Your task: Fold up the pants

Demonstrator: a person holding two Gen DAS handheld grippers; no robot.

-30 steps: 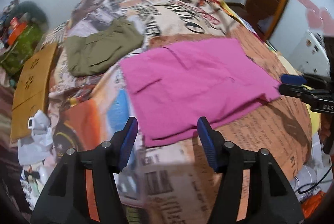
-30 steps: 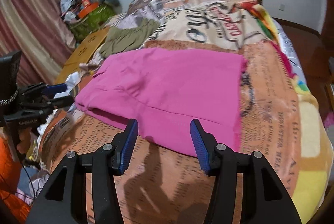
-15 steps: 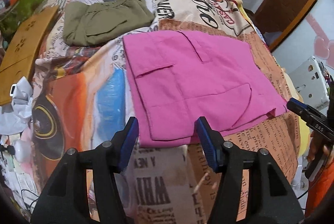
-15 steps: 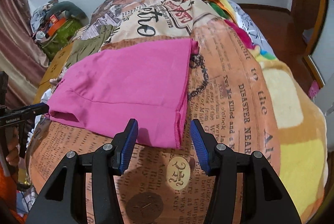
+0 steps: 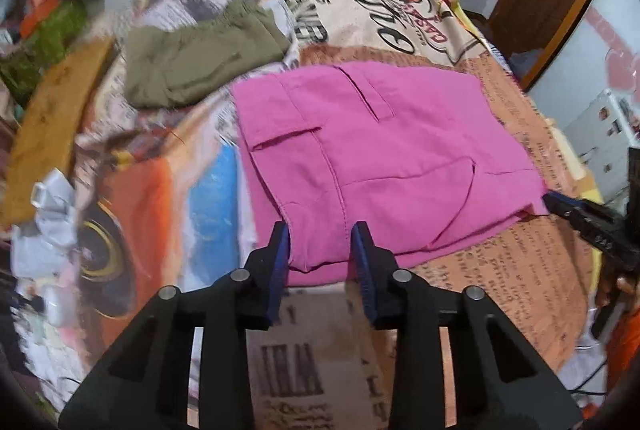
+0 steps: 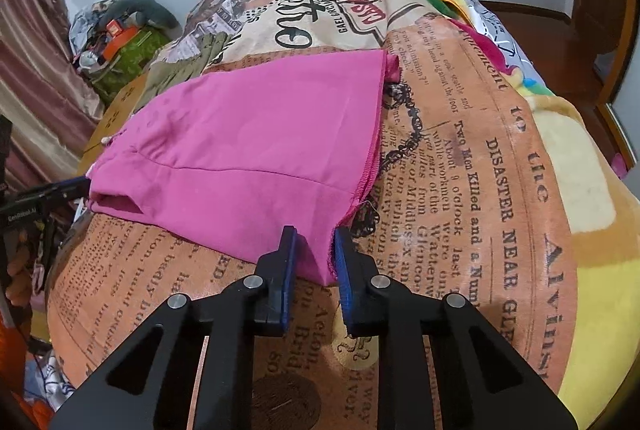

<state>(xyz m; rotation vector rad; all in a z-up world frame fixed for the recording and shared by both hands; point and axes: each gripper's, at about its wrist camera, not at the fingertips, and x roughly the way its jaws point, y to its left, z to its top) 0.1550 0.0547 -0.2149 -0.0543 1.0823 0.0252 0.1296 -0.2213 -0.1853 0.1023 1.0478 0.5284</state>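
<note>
We saw the pink pants (image 5: pixel 384 157) lying flat and folded on the printed blanket (image 6: pixel 460 189), woven cloth with stitched seams and pocket flaps. Our left gripper (image 5: pixel 320 230) had its 2 fingers partly closed around the near left corner, with a gap still showing. Our right gripper (image 6: pixel 314 234) stood narrower at the near right hem corner; we could not tell whether it pinched. Bare blanket lay near and right; crumpled olive pants (image 5: pixel 200 65) sat far left.

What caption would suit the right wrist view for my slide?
Right gripper closing around the near corner of pink pants lying on a newspaper-print blanket.
</note>
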